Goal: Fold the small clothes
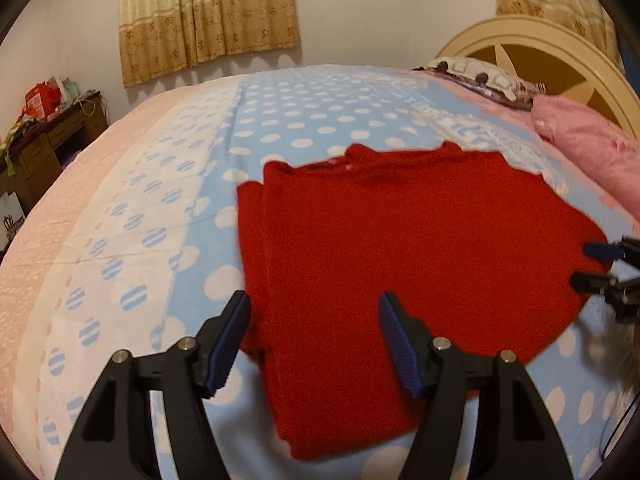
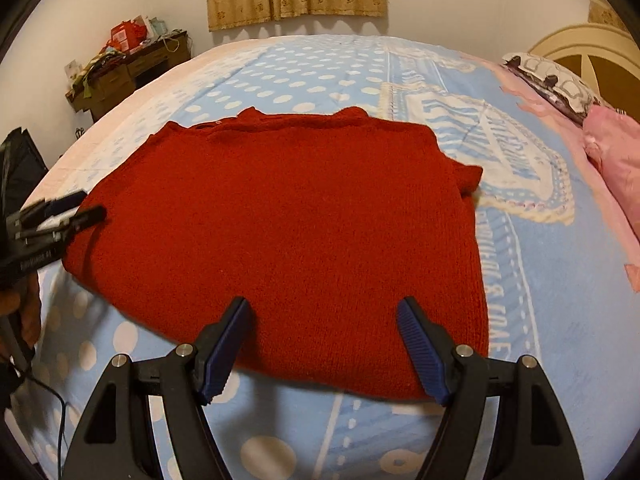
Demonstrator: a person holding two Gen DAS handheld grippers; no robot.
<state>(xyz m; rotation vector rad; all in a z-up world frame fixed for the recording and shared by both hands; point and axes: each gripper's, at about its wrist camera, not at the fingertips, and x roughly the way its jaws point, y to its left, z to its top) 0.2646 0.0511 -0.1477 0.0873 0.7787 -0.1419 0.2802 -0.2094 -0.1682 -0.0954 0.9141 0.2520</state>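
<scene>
A red knitted sweater (image 1: 400,248) lies flat on the bed, its left part folded over in a strip; it also shows in the right wrist view (image 2: 280,232). My left gripper (image 1: 314,310) is open and empty, hovering over the sweater's near left edge. My right gripper (image 2: 324,312) is open and empty above the sweater's near hem. The right gripper also shows at the right edge of the left wrist view (image 1: 588,266), open, at the sweater's right edge. The left gripper shows at the left of the right wrist view (image 2: 88,206), at the sweater's left edge.
The bed has a blue sheet with white dots (image 1: 304,120) and a printed crest (image 2: 500,152). Pink pillows (image 1: 592,148) and a patterned pillow (image 2: 556,80) lie by the cream headboard (image 1: 532,48). A cluttered wooden desk (image 2: 132,68) stands by the far wall under curtains.
</scene>
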